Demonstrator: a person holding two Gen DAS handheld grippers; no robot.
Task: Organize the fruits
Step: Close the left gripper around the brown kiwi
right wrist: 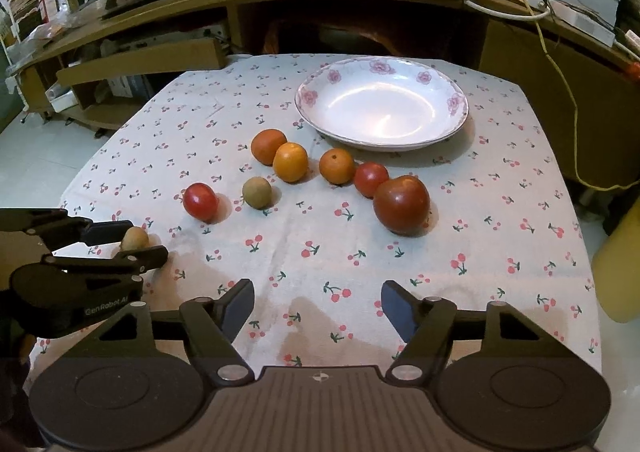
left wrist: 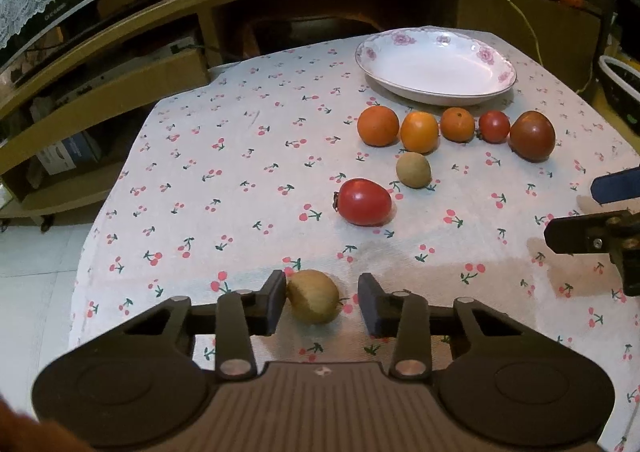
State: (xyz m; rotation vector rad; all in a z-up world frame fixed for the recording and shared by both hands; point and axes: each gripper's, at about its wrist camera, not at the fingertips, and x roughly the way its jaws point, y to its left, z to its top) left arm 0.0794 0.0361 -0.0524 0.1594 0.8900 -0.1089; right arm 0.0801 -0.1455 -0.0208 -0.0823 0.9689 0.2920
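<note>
While your left gripper point(left wrist: 322, 302) brackets a small tan fruit point(left wrist: 313, 301) near the table's point(left wrist: 240, 187) front edge, jaws apart, your right gripper point(right wrist: 317, 306) gapes; the flowered plate point(right wrist: 382, 103) is bare.

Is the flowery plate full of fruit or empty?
Empty. The plate shows only its bare white inside, and all the fruit, such as the big tomato, sits on the tablecloth in front of it.

Glossy plate point(right wrist: 456, 99), matt cloth tablecloth point(right wrist: 480, 236)
</note>
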